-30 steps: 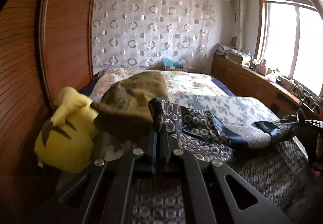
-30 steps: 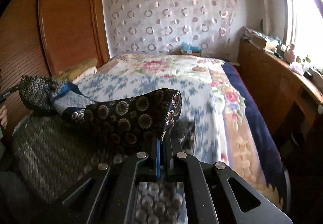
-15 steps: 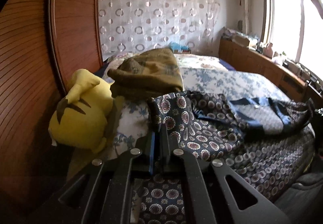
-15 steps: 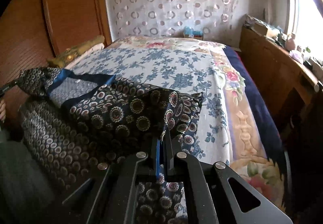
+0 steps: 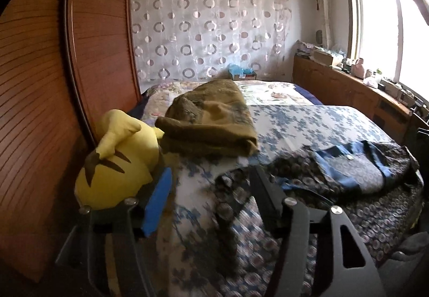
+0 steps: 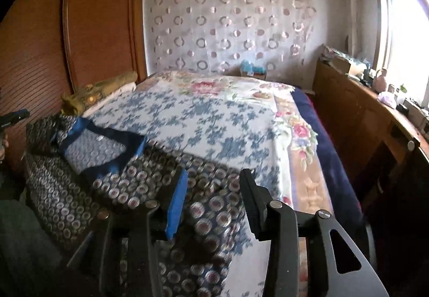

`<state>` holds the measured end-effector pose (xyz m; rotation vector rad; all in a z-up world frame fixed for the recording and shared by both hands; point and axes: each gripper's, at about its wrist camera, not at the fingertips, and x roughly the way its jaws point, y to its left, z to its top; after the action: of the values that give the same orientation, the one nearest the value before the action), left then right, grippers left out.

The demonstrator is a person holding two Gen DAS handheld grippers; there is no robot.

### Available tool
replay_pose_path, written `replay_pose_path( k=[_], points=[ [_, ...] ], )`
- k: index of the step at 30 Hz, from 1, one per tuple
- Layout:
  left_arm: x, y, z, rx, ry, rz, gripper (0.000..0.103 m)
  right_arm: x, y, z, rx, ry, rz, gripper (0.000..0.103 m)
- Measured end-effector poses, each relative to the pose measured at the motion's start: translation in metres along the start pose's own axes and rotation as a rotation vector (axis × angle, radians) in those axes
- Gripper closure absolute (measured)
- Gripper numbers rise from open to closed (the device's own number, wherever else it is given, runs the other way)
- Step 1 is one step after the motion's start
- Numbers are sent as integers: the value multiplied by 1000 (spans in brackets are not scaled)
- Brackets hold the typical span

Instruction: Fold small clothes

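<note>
The left tongs (image 5: 209, 179) and right tongs (image 6: 213, 184) have just been opening, jaws apart. The patterned garment (image 6: 126, 176) lies released on the bed (image 6: 214, 120).

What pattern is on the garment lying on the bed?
Small rings and medallions on dark navy garment, with blue trim; clearest in the right wrist view.

The garment (image 5: 348, 173) lies on the bed (image 5: 308, 120), right of the plush toy (image 5: 115, 163).

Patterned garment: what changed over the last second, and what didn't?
Both tongs have just been opening and let go of the patterned garment: the left tongs and right tongs now stand open, clear of the cloth. A second ago they held it raised; now it lies flat on the bed. The yellow plush toy and olive blanket stayed put.
</note>
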<state>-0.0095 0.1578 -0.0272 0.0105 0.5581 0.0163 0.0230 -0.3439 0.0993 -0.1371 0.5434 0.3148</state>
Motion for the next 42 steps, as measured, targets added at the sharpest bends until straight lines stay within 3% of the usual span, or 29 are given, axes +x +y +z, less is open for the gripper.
replay_pose_path(
  k=[8, 16, 22, 42],
  points=[
    [57, 27, 25, 17, 61, -4, 40, 54, -15, -1, 53, 45, -33, 59],
    [112, 14, 18, 70, 195, -68, 40, 85, -18, 3, 76, 137, -23, 55],
    [115, -8, 0, 118, 253, -133, 40, 93, -15, 4, 59, 192, -19, 54],
    [128, -13, -8, 87, 336, -161, 40, 117, -21, 2, 70, 265, -25, 40]
  ],
)
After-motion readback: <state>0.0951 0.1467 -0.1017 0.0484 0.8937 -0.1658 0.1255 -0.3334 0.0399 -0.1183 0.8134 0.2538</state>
